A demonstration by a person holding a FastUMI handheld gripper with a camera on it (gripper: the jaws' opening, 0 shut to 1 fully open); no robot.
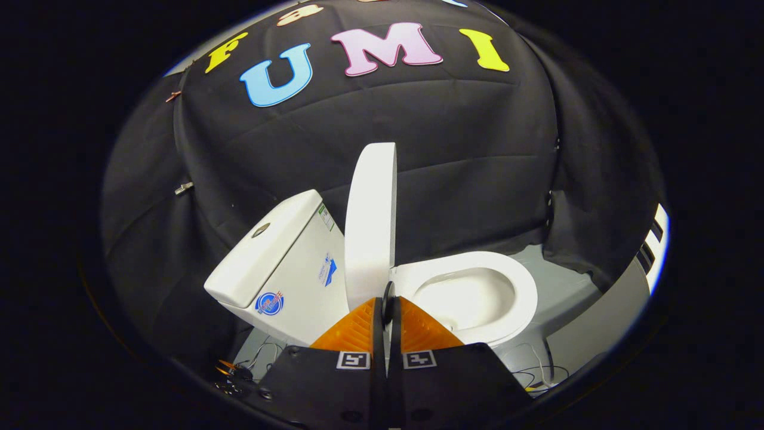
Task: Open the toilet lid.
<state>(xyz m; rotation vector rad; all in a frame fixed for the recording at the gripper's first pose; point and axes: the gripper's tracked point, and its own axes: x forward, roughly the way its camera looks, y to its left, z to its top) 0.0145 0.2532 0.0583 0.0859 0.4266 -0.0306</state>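
We see the toilet lid (370, 221) standing upright; our hand-held gripper (388, 304), fingers pressed together on nothing, hides the lid's base.

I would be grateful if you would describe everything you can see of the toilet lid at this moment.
The toilet lid is a plain white, smooth, glossy piece that looks like plastic, with rounded edges. It is raised, standing about upright and seen nearly edge-on, between the cistern and the open seat and bowl. Its lower end, where the hinge would be, is hidden behind the hand-held gripper, whose fingers are closed together just in front of it. Whether the lid leans on the cistern cannot be told.
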